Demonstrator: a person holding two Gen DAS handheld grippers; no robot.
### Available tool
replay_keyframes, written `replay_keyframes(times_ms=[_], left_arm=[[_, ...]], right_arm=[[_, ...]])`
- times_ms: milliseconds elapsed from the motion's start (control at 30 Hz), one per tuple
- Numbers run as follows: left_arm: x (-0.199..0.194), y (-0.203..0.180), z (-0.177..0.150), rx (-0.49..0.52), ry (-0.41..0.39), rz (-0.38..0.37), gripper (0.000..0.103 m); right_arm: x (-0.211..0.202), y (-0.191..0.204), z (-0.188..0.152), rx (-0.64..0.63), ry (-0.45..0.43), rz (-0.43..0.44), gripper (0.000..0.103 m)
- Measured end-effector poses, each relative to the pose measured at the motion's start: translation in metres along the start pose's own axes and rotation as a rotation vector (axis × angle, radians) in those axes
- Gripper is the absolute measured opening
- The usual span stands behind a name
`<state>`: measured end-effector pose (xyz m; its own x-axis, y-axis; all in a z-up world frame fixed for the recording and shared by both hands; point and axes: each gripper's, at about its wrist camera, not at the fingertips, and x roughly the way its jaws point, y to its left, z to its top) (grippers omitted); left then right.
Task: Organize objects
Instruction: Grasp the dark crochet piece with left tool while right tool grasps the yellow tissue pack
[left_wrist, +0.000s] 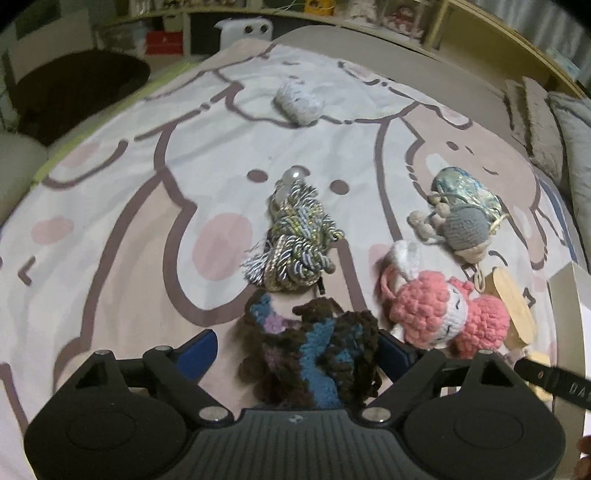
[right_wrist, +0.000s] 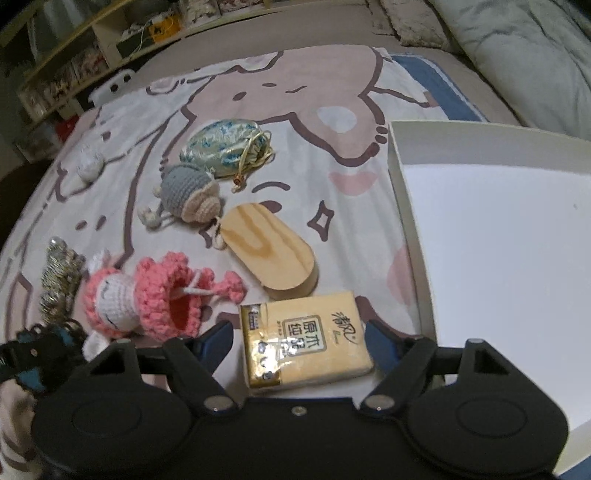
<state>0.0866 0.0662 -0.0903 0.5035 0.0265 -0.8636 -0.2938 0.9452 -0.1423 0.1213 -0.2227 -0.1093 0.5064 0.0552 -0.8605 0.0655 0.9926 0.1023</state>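
Note:
My left gripper (left_wrist: 295, 352) points down at the cartoon-print blanket (left_wrist: 147, 221). A brown, blue and purple crochet piece (left_wrist: 314, 354) lies between its blue pads. The left pad (left_wrist: 199, 354) stands clear of the yarn, so the gripper is open. My right gripper (right_wrist: 299, 341) is shut on a yellow tissue pack (right_wrist: 306, 343), which lies flat on the blanket with a pad at each long side. Ahead lie a pink crochet doll (right_wrist: 147, 295), a wooden block (right_wrist: 269, 251), a grey crochet toy (right_wrist: 188, 192), a brocade pouch (right_wrist: 225, 147) and a tasselled cord bundle (left_wrist: 295, 236).
A white box (right_wrist: 406, 206) with a bare floor stands open just right of the tissue pack. A small white crochet item (left_wrist: 299, 101) lies far up the blanket. Grey bedding (right_wrist: 517, 55) is bunched at the far right, and shelves line the back.

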Motion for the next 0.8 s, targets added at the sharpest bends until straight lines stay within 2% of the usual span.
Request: replay_keyframes(times_ms=[133, 267, 433, 533, 667, 800], left_arm=[[0.003, 0.001, 0.0, -0.021, 0.008, -0.027, 0.083], [0.005, -0.002, 0.0, -0.017, 0.025, -0.059, 0.073], [0.005, -0.002, -0.001, -0.024, 0.023, -0.079, 0.068], [0.005, -0.003, -0.003, -0.024, 0.03, -0.088, 0.067], [0.007, -0.009, -0.005, 0.002, 0.035, -0.076, 0.068], [0.008, -0.014, -0.006, 0.036, 0.039, -0.068, 0.068]], right_arm=[[0.002, 0.007, -0.004, -0.063, -0.014, -0.05, 0.086], [0.007, 0.013, -0.007, -0.128, 0.003, -0.048, 0.091], [0.001, 0.016, -0.008, -0.111, 0.048, 0.102, 0.085], [-0.001, 0.015, -0.007, -0.041, 0.081, 0.189, 0.079], [0.004, 0.012, -0.007, 0.076, 0.095, 0.148, 0.08], [0.01, 0.004, -0.008, 0.217, 0.106, 0.153, 0.086]])
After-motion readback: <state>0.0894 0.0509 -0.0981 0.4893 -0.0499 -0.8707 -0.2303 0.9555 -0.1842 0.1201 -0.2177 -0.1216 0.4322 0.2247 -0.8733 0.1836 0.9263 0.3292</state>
